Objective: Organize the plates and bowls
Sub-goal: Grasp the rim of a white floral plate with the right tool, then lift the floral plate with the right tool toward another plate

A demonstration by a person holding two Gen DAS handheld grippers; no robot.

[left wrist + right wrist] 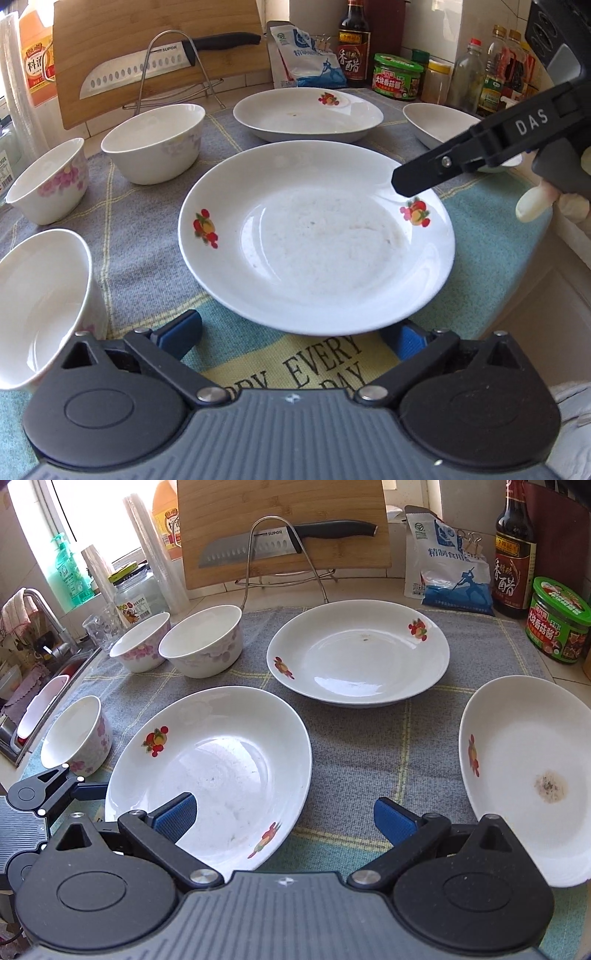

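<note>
Kitchen worktop, grey-teal mat [140, 236], cutting board w/ knife at back.

L wrist view: left gripper [295, 334] pitched down, fingers spread wide, empty, near rim of fruit-print plate [317, 236] between them. Right gripper [436, 177] reaches in from right over plate rim. Three bowls at left.

R wrist view: right gripper [284, 818] fingers wide apart, empty, left finger over plate [221, 775]. Shows stained plate [532, 775] at right, sink far left.

Both wrist views look steeply down and forward over a grey checked cloth [140, 229] toward the bamboo cutting board [284, 528]. The left view sits close above a white fruit-patterned plate [317, 236]; the right view shares it [210, 771], from farther right.
</note>
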